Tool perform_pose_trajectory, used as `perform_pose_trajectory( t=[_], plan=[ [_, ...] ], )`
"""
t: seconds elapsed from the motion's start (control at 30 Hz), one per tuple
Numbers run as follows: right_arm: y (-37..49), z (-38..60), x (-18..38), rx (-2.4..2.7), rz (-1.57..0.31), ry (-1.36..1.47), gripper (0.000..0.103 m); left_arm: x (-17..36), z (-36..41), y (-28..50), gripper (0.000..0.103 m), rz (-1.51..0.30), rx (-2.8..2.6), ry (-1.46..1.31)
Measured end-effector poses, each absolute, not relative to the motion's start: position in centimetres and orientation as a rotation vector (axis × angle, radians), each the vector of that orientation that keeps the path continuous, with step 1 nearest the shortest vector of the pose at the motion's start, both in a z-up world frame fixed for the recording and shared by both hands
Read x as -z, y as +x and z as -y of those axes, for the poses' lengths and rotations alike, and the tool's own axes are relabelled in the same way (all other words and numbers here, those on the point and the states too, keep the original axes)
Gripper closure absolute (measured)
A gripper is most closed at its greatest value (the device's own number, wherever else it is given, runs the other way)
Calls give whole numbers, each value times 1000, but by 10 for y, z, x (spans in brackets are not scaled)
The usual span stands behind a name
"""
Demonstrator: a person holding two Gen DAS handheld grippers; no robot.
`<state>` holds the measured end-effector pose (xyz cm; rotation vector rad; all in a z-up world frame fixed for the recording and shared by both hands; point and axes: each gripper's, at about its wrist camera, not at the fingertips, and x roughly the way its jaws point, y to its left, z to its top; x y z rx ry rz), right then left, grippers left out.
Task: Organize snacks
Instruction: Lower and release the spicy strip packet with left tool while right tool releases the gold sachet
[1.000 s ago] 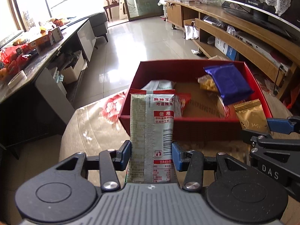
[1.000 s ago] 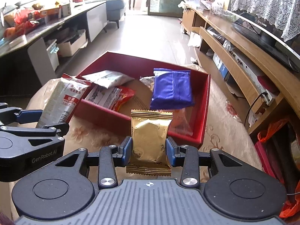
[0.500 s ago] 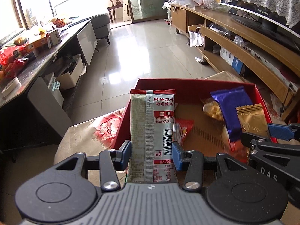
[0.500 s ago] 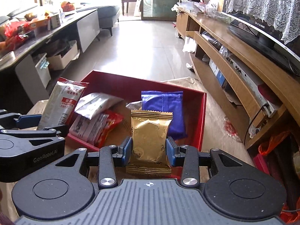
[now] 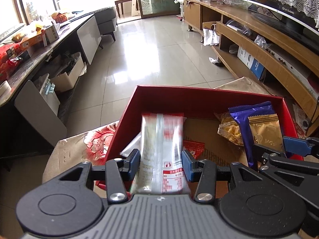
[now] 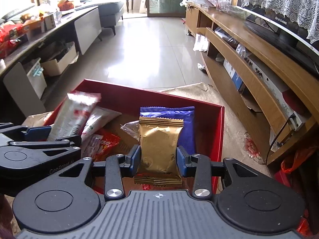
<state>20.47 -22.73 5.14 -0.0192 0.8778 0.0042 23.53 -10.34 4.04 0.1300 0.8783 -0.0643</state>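
Observation:
A red cardboard box (image 5: 199,97) lies open on a floral cloth. My left gripper (image 5: 160,163) is shut on a long silver and red snack packet (image 5: 161,139), blurred, upright over the box's left part. My right gripper (image 6: 158,159) is shut on a gold foil packet (image 6: 159,143) above the box's (image 6: 151,93) right half. On the box floor lie a purple packet (image 6: 187,119), a red packet (image 6: 105,143), a white packet (image 6: 99,117) and a clear bag of yellow bits (image 5: 229,129). In the right wrist view the left gripper (image 6: 49,135) sits to the left.
The floral cloth (image 5: 79,151) covers the table under the box. A long wooden TV cabinet (image 6: 259,63) runs along the right. A dark low table (image 5: 39,59) with cartons and food stands at the left. Shiny tiled floor (image 5: 159,49) lies beyond.
Both grippers have moved forward with their packets, from before the box's near wall to above its inside. The silver packet now shows blurred.

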Motion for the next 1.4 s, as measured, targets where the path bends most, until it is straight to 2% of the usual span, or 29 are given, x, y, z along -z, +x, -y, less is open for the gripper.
perform_pose_trajectory(
  t=[0.37,0.8,1.4],
  plan=[
    [215,220,-47,-14,-860,-56,55,-33,101,244,60,-895,47,119],
    [215,220,-54,-43,-839,-27,40,-38,91,246,60,-906,36,71],
    [190,233,-71,-16,-812,17,37,-57,92,220,59,-900,104,20]
  ],
)
